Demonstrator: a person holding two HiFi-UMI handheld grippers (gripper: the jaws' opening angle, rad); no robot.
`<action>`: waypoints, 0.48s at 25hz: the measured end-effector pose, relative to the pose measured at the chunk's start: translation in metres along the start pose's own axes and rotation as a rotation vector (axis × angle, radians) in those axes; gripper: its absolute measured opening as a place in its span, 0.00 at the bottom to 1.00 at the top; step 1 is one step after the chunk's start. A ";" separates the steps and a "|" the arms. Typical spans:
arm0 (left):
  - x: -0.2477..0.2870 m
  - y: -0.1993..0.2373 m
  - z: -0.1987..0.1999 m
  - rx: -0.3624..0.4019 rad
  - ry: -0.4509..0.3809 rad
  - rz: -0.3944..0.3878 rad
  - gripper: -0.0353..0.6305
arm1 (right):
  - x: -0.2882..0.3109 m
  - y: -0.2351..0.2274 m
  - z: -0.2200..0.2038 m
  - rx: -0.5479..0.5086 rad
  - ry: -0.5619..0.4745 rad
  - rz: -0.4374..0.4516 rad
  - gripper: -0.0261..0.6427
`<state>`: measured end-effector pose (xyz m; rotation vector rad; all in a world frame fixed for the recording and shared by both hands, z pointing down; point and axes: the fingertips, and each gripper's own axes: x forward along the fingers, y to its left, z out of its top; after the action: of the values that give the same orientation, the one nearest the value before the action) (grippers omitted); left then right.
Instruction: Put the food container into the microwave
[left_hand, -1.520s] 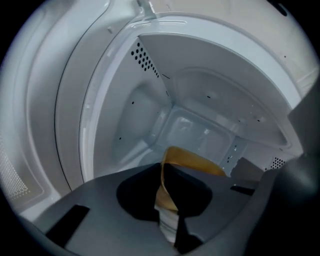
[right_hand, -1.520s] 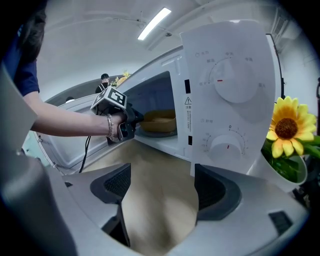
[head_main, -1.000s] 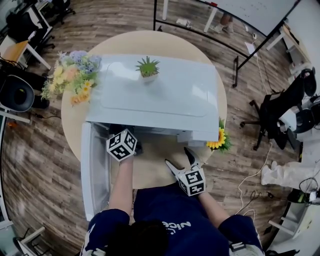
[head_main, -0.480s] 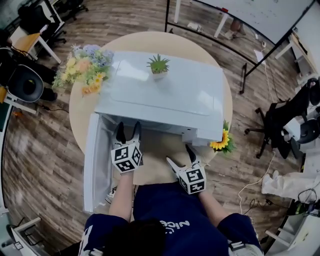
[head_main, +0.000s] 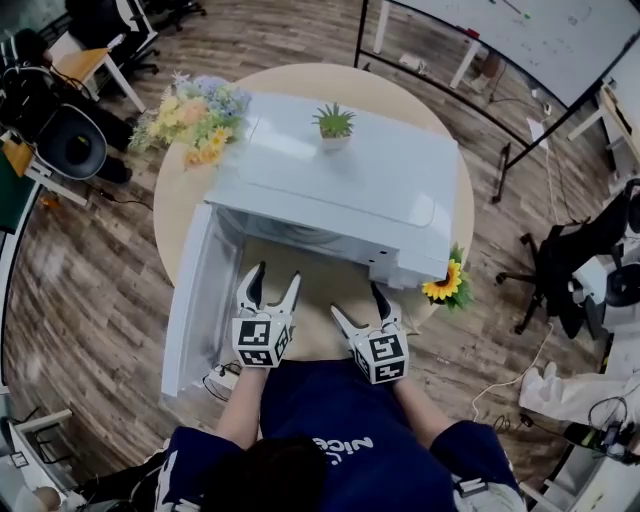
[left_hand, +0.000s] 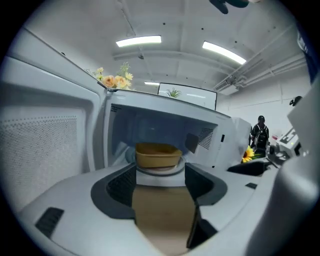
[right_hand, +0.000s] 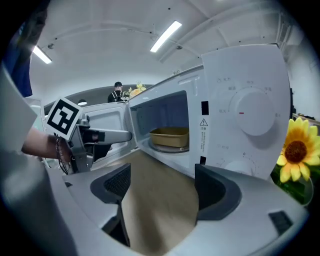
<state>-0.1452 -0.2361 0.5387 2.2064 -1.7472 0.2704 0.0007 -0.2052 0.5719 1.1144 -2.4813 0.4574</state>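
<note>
A tan food container (left_hand: 157, 155) (right_hand: 170, 137) rests on the turntable inside the white microwave (head_main: 340, 190), whose door (head_main: 195, 300) hangs open to the left. My left gripper (head_main: 270, 285) (left_hand: 160, 187) is open and empty, held over the table in front of the oven mouth, clear of the container. Beside it on the right, my right gripper (head_main: 358, 308) (right_hand: 162, 192) is open too, with nothing between its fingers, just below the control panel (right_hand: 245, 115). From the head view the container is hidden under the oven's top.
A small potted plant (head_main: 334, 124) stands on top of the microwave. A flower bouquet (head_main: 198, 115) sits at the table's back left and a sunflower (head_main: 442, 285) at the right edge. The round wooden table (head_main: 310, 310) shows between the grippers. Office chairs and desks ring the floor.
My left gripper has drawn back out of the microwave toward me, open and empty. The right gripper has stayed almost in place.
</note>
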 end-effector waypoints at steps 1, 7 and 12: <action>-0.005 -0.002 -0.003 0.005 0.004 0.000 0.49 | 0.000 0.000 0.002 -0.004 -0.007 0.002 0.63; -0.039 -0.017 -0.021 0.021 0.020 -0.016 0.49 | -0.001 0.002 0.005 -0.006 -0.039 0.001 0.63; -0.056 -0.023 -0.029 0.040 0.017 0.015 0.49 | -0.003 0.005 0.008 -0.044 -0.058 -0.002 0.61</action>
<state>-0.1345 -0.1702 0.5441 2.2123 -1.7652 0.3295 -0.0025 -0.2039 0.5627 1.1272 -2.5271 0.3732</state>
